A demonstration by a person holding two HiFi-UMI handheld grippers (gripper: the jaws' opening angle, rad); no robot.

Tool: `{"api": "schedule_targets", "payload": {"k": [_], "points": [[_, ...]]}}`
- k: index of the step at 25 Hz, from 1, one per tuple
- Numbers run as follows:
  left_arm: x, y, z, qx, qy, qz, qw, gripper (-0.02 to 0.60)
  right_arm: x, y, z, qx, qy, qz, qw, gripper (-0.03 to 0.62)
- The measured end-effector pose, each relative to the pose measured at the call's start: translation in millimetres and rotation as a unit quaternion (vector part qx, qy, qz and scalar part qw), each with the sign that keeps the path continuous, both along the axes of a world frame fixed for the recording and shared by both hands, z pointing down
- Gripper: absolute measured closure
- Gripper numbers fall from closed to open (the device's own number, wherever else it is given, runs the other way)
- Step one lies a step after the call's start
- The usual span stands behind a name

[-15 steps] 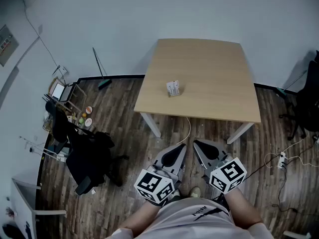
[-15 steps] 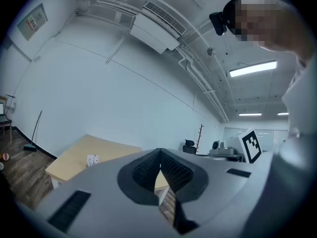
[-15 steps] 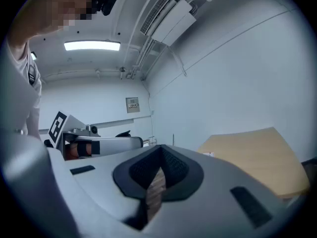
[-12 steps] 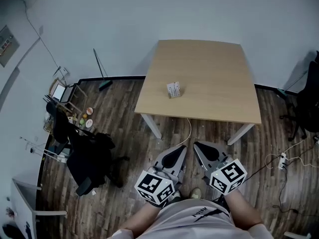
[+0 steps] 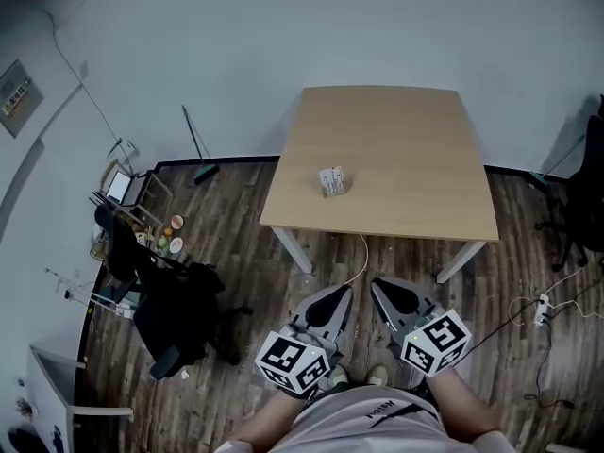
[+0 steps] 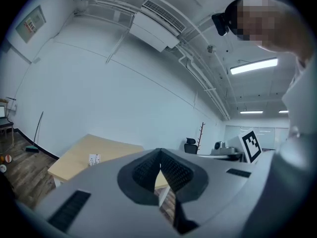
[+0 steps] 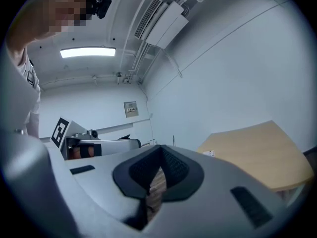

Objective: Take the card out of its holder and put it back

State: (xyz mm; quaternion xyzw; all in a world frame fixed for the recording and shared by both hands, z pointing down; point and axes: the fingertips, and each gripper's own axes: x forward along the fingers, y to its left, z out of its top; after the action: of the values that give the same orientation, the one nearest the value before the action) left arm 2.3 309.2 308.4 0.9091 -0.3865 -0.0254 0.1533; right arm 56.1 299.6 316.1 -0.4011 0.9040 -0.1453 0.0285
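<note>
Card holder (image 5: 330, 180) sits on table (image 5: 406, 149); dark chair (image 5: 175, 310), apparently, well left

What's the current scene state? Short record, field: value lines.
table: light wood, across the floor from the person
card holder: on the table, left of centre, nearer the person's edge; card too small to tell apart
left claw: shut, empty, held close to the body
right claw: shut, empty, beside the left one
contact: neither claw is near the holder
floor: office chair left of the table
</note>
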Motion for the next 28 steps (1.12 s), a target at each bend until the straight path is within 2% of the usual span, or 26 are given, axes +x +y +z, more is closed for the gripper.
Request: {"api": "schedule_targets", "payload": {"k": [18,28], "points": [[8,-4,5,0.008,-0.031,-0.037,0.9988,0.569,34,-1,8,-0.007,-0.036,-0.021,0.999,0.582],[-4,-62,30,-0.009,-0.028,-0.030,0.9991,0.569,23,-50,30,-0.033,-0.023,-0.016,0.999,0.582]]}}
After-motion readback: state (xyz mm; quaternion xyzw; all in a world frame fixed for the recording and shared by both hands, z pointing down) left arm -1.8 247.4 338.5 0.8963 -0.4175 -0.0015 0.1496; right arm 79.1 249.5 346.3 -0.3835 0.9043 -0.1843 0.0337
